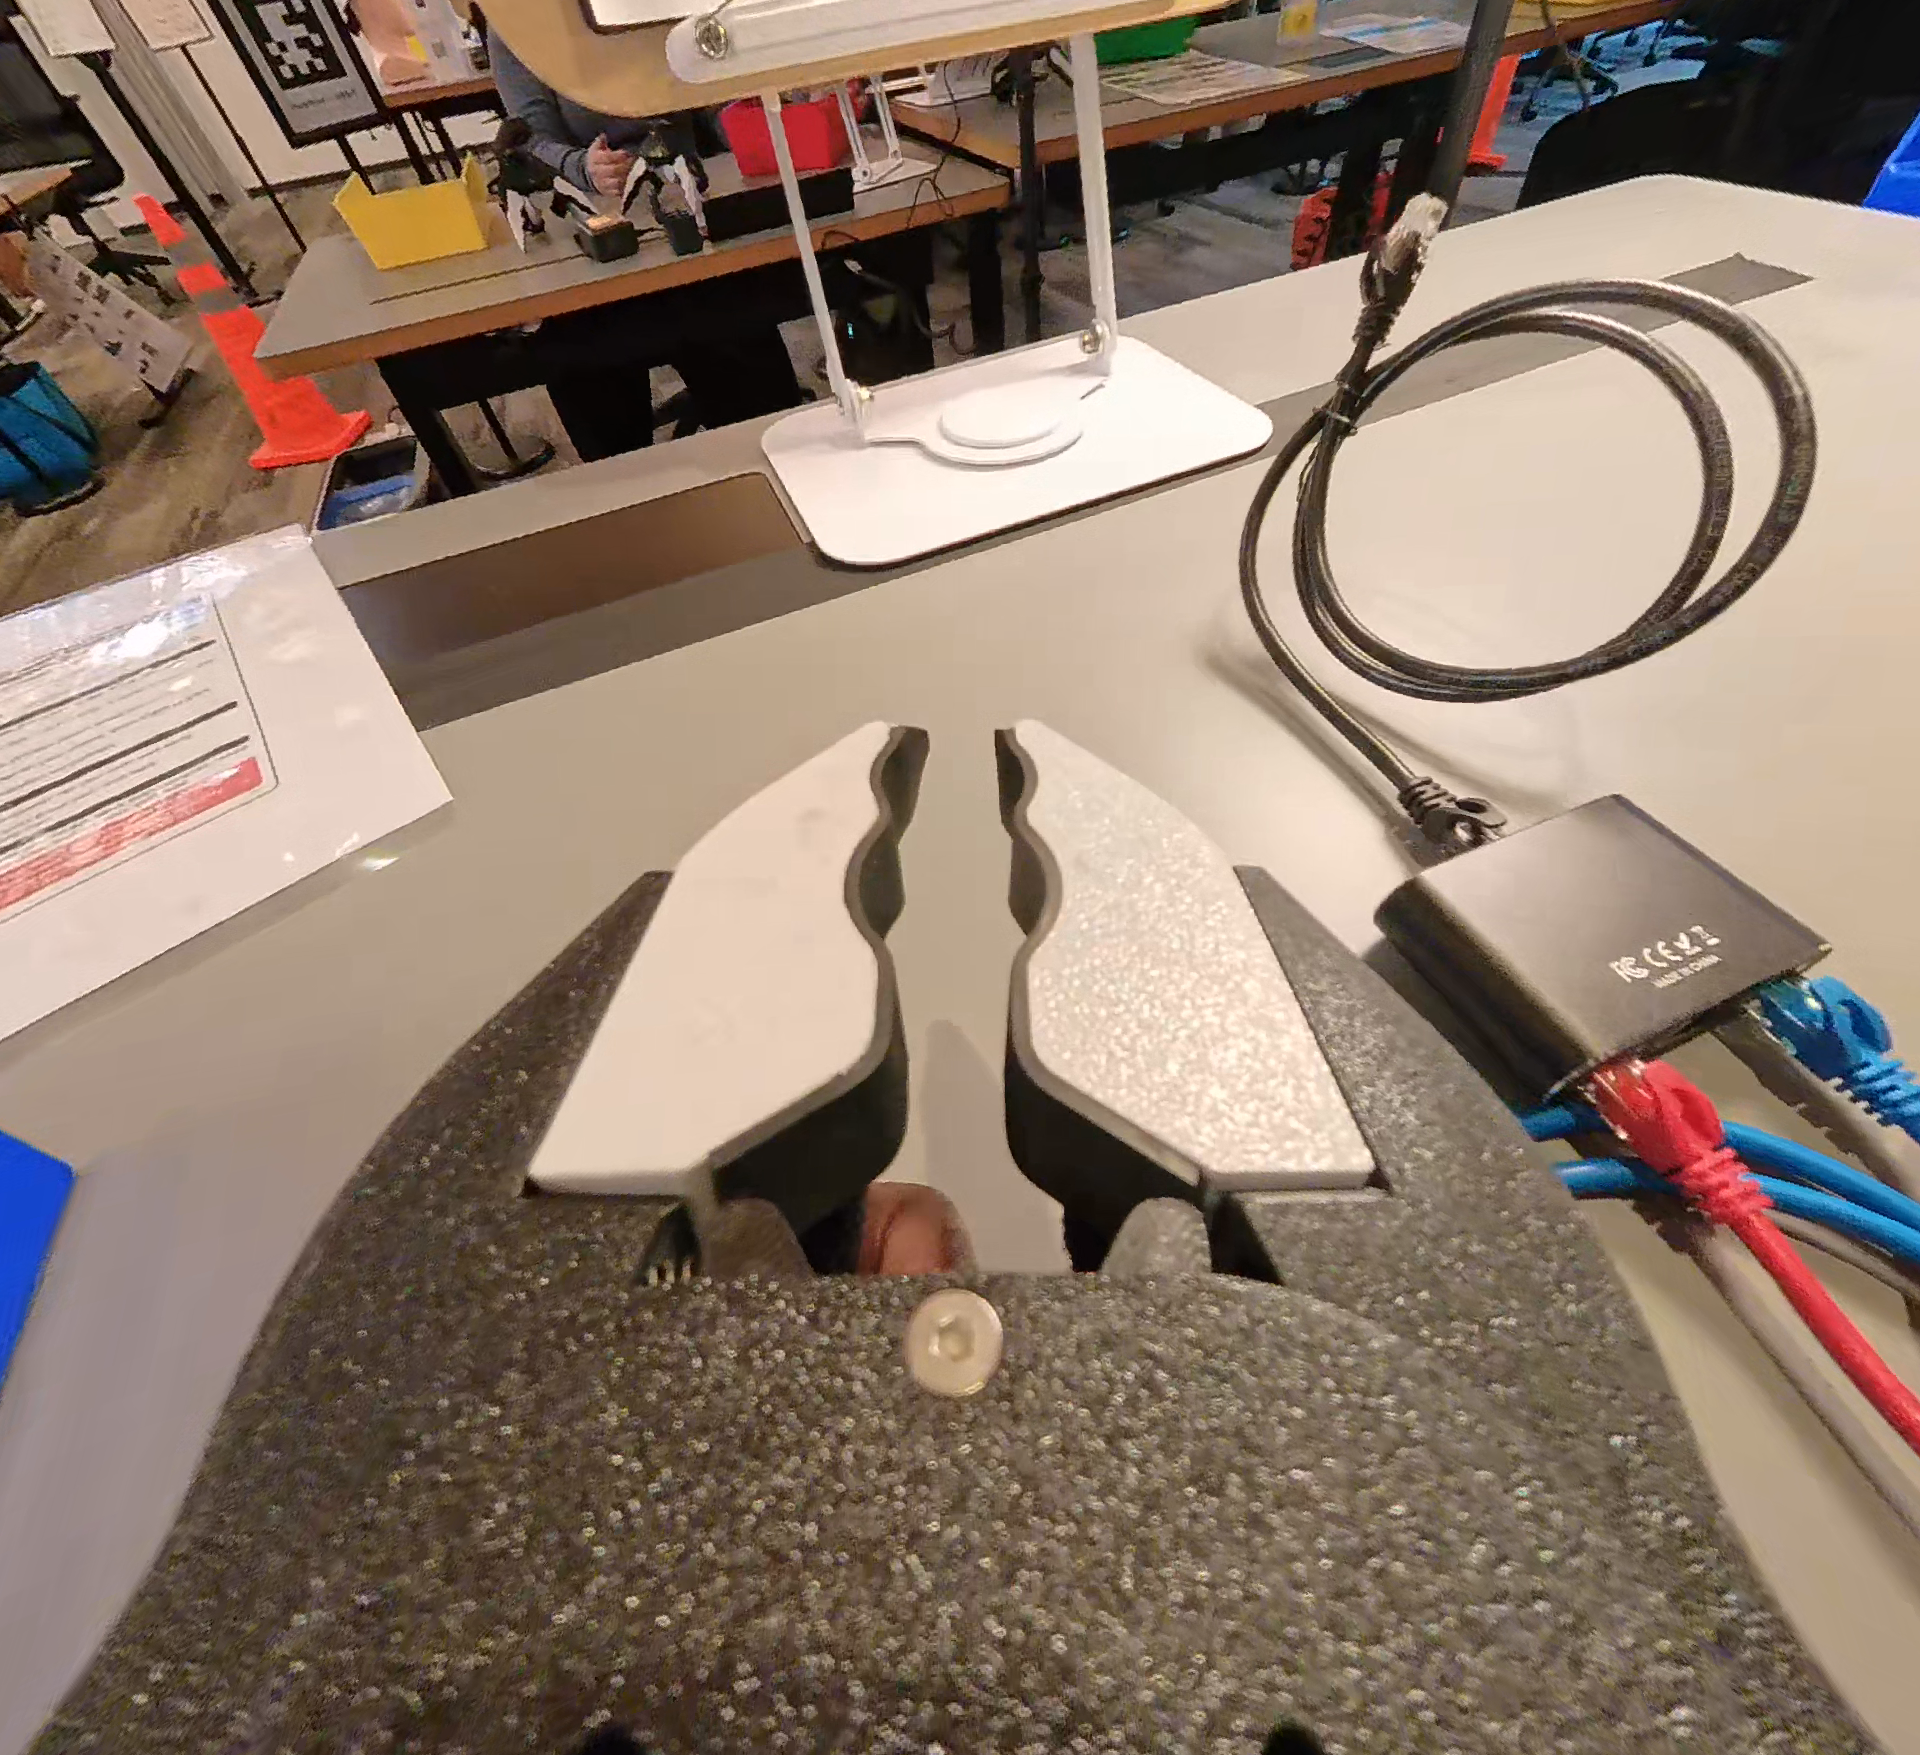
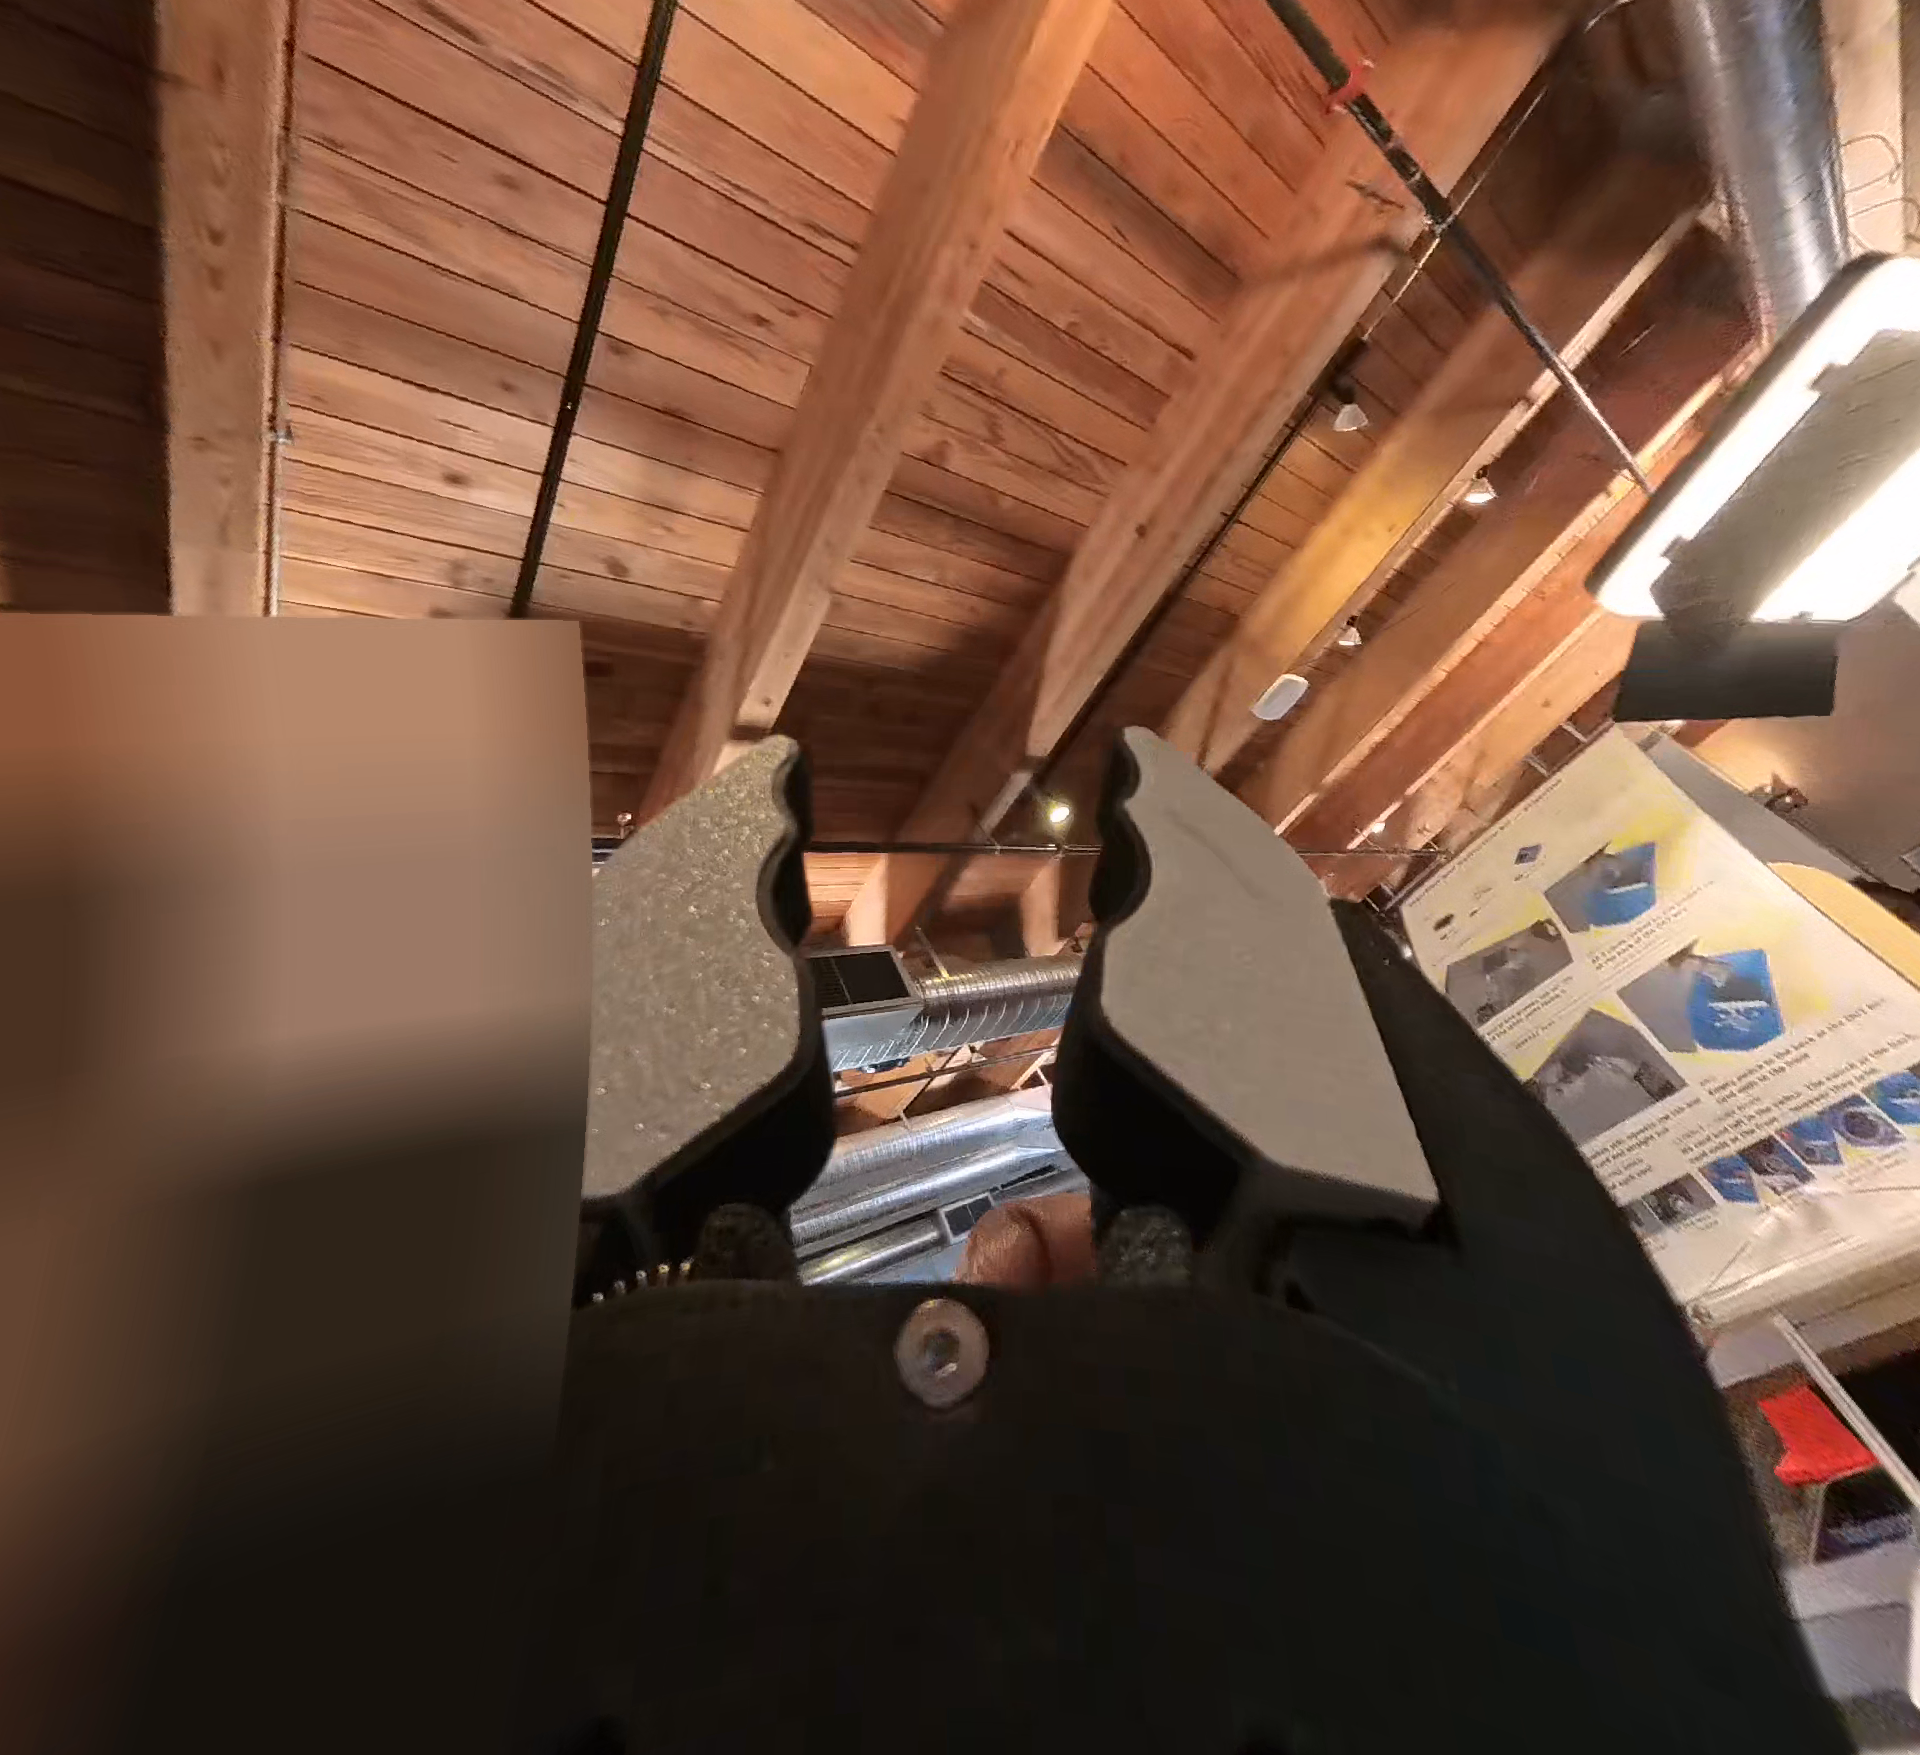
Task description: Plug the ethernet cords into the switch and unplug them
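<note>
Left wrist view: the left gripper (image 1: 961, 739) fills the near field, its grey fingers (image 1: 748, 967) drawn close with a narrow gap at the tips, nothing between them, hovering over the grey counter (image 1: 623, 874). At 3 o'clock from the gripper lies the black switch (image 1: 1590, 926), flat on the counter. A red ethernet cord (image 1: 1704, 1175) and a blue ethernet cord (image 1: 1839, 1030) sit in the ports on its near face; further blue and grey cords trail out beneath them toward 5 o'clock. A black cable (image 1: 1538, 500) leaves the switch's far end and coils at 1 o'clock, its free plug (image 1: 1397, 251) raised off the counter. A white stand (image 1: 1018, 458) carrying a printed board stands at 12 o'clock; a laminated sheet (image 1: 177, 749) lies at 9 o'clock.

Right wrist view: the right gripper (image 2: 951, 791) is tilted upward, fingers (image 2: 696, 978) spread apart and empty, framed against a wooden plank ceiling (image 2: 831, 251) with metal ducting (image 2: 987, 988). A printed poster (image 2: 1662, 1009) appears at 3 o'clock. The counter, switch and cords appear only in the left view; the ceiling only in the right.
</note>
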Demonstrator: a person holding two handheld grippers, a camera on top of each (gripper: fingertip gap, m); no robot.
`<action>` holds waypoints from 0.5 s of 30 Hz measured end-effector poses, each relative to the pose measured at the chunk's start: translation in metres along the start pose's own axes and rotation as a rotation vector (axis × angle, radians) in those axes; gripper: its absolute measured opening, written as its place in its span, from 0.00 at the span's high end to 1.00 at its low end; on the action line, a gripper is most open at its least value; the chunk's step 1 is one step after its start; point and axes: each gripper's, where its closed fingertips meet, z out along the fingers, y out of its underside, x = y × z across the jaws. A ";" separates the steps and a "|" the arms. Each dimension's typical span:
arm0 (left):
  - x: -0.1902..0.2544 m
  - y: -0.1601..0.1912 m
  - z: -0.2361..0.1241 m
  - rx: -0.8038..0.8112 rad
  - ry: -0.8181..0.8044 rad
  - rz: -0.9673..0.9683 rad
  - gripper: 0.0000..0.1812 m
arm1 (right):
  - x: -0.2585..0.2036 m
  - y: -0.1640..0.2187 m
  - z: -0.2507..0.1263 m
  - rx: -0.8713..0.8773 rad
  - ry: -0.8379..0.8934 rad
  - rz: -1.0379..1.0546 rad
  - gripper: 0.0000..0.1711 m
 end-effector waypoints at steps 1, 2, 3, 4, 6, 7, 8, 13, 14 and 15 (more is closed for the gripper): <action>-0.001 0.000 0.003 -0.002 0.006 -0.004 0.91 | 0.002 0.003 0.005 -0.002 0.003 -0.008 0.70; -0.001 0.001 0.005 -0.002 0.013 -0.012 0.91 | 0.007 0.008 0.010 -0.004 0.019 -0.022 0.70; -0.001 0.001 0.008 -0.003 0.025 -0.026 0.91 | 0.014 0.015 0.016 -0.010 0.039 -0.041 0.72; 0.001 0.001 0.011 -0.004 0.042 -0.045 0.91 | 0.023 0.022 0.020 -0.022 0.068 -0.077 0.74; 0.008 0.001 0.015 -0.007 0.083 -0.075 0.90 | 0.038 0.043 0.028 -0.040 0.099 -0.175 0.75; 0.012 0.001 0.017 -0.010 0.103 -0.077 0.90 | 0.045 0.063 0.031 -0.088 0.091 -0.230 0.75; 0.016 0.000 0.018 -0.018 0.124 -0.073 0.89 | 0.057 0.081 0.034 -0.142 0.092 -0.277 0.75; 0.041 0.001 0.028 -0.081 0.232 -0.006 0.85 | 0.170 0.165 0.037 -0.496 0.093 -0.292 0.77; 0.043 0.000 0.032 -0.092 0.245 0.009 0.85 | 0.195 0.184 0.033 -0.587 0.083 -0.311 0.77; 0.046 0.000 0.037 -0.105 0.259 0.026 0.85 | 0.222 0.203 0.028 -0.680 0.079 -0.350 0.77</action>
